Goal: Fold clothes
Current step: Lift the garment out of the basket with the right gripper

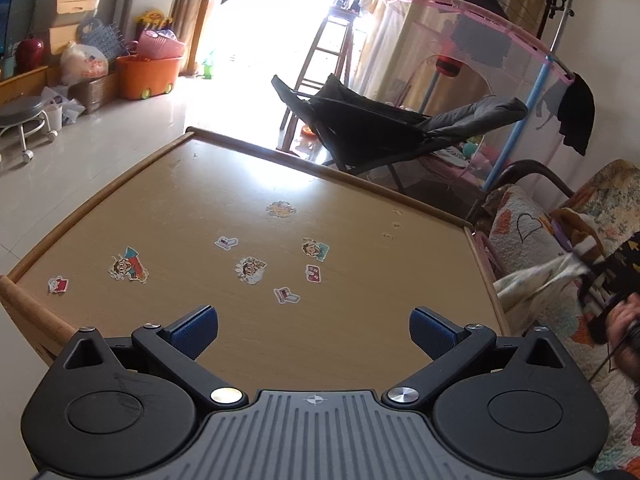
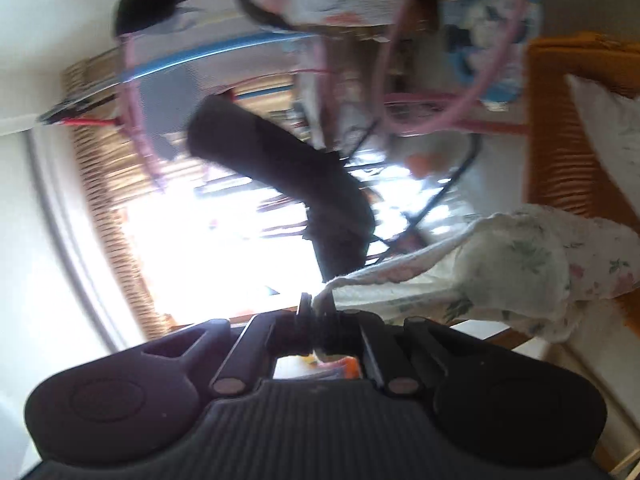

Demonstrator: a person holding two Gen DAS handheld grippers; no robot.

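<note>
Pinching the floral garment (image 2: 520, 264) by its edge, my right hand-held gripper (image 2: 316, 320) carries soft, limp, light cloth; left hand-held gripper (image 1: 314, 332) gapes over the table (image 1: 360, 240).

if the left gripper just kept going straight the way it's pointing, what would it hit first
Probably the table top itself. The left gripper, jaws open and empty, looks forward and slightly down over the bare wood, so it would likely meet the surface near the stickers. Depth is hard to judge through the fisheye.

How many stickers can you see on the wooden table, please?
8 stickers on the table: two near its left edge, five clustered mid-table, one farther back.
</note>
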